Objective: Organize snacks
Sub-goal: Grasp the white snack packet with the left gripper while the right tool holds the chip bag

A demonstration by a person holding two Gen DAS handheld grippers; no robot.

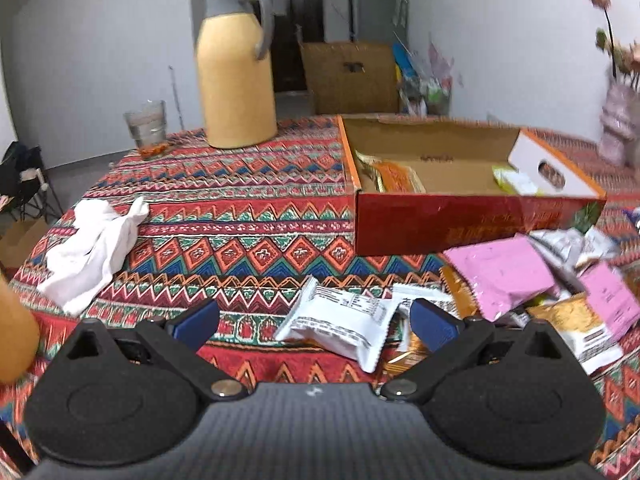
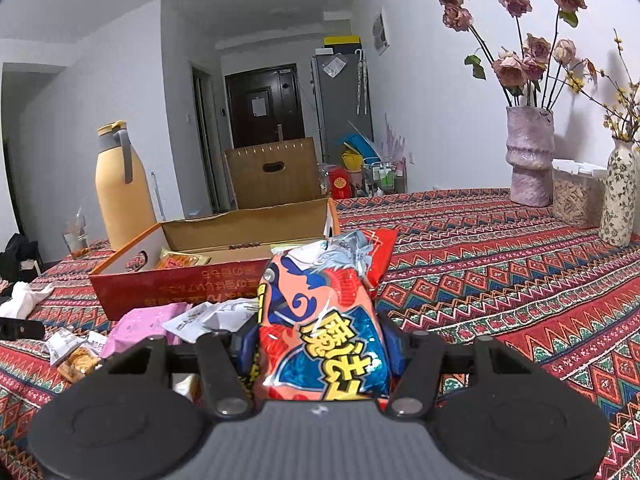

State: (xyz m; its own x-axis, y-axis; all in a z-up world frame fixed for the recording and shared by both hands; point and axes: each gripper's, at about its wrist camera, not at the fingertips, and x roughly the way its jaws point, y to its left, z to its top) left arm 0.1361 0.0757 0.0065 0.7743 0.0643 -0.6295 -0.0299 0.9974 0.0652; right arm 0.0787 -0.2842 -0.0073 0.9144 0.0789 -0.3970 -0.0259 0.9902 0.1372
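My right gripper (image 2: 320,344) is shut on a red and blue snack bag (image 2: 324,320) and holds it above the table, in front of the open red cardboard box (image 2: 180,292). The box (image 1: 460,224) holds a few packets at both ends. My left gripper (image 1: 316,320) is open and low over the table, its fingers either side of a white snack packet (image 1: 340,324). A pile of pink, white and gold packets (image 1: 560,280) lies to its right, in front of the box. The pile also shows in the right wrist view (image 2: 152,320).
A yellow thermos jug (image 1: 236,76) and a glass (image 1: 146,128) stand at the back left. A crumpled white cloth (image 1: 92,248) lies at the left. Vases with dried flowers (image 2: 528,156) and a clear container (image 2: 576,196) stand at the far right on the patterned tablecloth (image 2: 500,264).
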